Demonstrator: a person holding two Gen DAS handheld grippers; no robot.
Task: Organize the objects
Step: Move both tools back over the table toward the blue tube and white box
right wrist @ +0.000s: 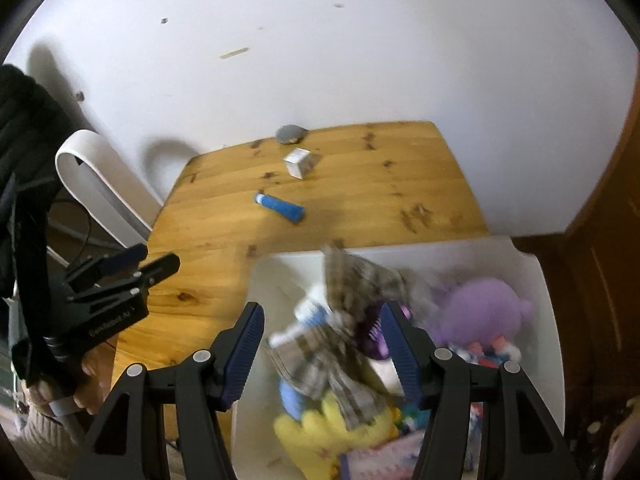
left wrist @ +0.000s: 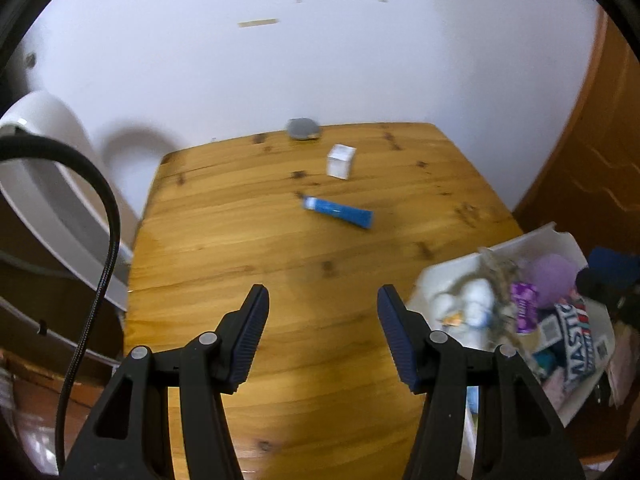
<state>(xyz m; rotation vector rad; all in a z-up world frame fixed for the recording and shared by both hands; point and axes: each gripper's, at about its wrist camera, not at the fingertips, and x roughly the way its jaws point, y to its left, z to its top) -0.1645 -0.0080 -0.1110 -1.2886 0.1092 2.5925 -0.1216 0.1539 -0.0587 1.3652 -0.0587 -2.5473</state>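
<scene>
A wooden worktop (left wrist: pixel 224 280) met a white wall. The blue tube (left wrist: pixel 338 210) lay mid-frame, long axis slanting lower right, beyond the nearer left claw (left wrist: pixel 322 312); both claws gaped, empty, the right claw (right wrist: pixel 322 328) over the bin (right wrist: pixel 536 280).

light: even, soft shadow on wall (left wrist: pixel 320 60)
blur: bin (right wrist: pixel 536 280) contents smeared
edges: fisheye bend, dark corners

tube (left wrist: pixel 338 211) — blue | plush (right wrist: pixel 482 310) — purple | cloth (right wrist: pixel 352 276) — checked

The near table (left wrist: pixel 248 264) lies bare, with the crowded bin (right wrist: pixel 532 280) (heaped full) blocking its right edge.
</scene>
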